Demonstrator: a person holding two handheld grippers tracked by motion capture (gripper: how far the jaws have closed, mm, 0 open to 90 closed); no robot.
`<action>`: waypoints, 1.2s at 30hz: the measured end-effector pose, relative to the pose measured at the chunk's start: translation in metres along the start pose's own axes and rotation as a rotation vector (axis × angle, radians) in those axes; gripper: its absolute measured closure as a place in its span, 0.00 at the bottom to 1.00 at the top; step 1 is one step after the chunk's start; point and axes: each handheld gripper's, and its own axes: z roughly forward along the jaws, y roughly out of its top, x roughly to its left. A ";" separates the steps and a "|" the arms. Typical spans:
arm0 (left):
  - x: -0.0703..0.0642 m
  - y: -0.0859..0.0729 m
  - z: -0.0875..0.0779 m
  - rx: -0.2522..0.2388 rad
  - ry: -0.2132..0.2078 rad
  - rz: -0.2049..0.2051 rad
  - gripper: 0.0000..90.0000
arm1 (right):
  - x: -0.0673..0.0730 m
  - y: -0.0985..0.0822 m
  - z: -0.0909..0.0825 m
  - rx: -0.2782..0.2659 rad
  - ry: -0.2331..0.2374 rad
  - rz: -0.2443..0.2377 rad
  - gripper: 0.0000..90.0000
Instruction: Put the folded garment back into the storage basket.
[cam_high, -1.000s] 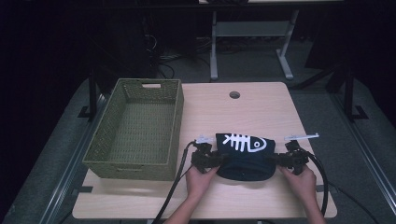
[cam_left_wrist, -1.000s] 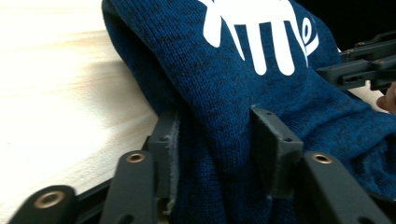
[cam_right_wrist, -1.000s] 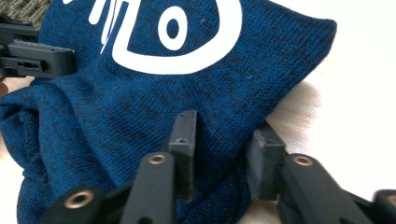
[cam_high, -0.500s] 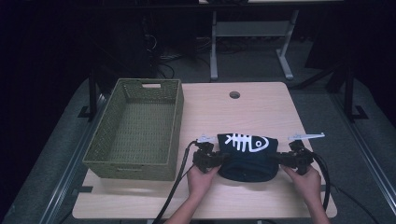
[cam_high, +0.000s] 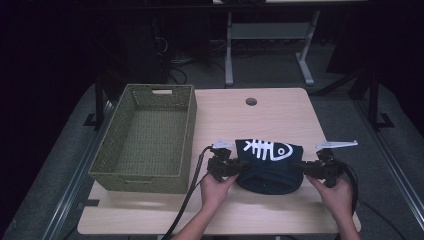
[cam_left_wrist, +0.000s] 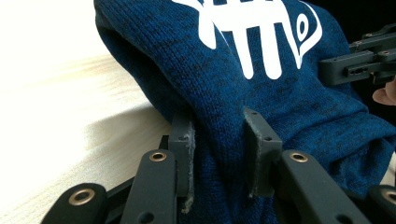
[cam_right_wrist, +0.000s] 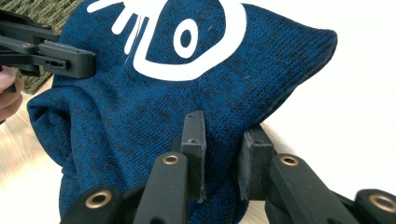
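A light wooden table (cam_high: 260, 115) is seen. On it, right of a woven green basket (cam_high: 147, 135), a folded blue sweater (cam_high: 270, 165) is pinched at opposite ends by the left gripper (cam_left_wrist: 219, 154) and right gripper (cam_right_wrist: 224, 158), jaws clamped on fabric.

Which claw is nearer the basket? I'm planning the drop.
The left claw, clamped on the blue garment's basket-side edge; the right claw grips the far edge.
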 end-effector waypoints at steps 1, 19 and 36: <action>-0.001 0.001 -0.001 -0.001 -0.001 0.007 0.76 | 0.001 0.001 -0.001 -0.004 -0.002 -0.005 0.83; -0.013 0.019 -0.025 -0.018 0.014 0.055 0.76 | 0.017 0.016 -0.017 -0.035 -0.001 -0.025 0.83; -0.015 0.031 -0.042 -0.033 0.029 0.085 0.76 | 0.031 0.031 -0.024 -0.047 0.005 -0.046 0.83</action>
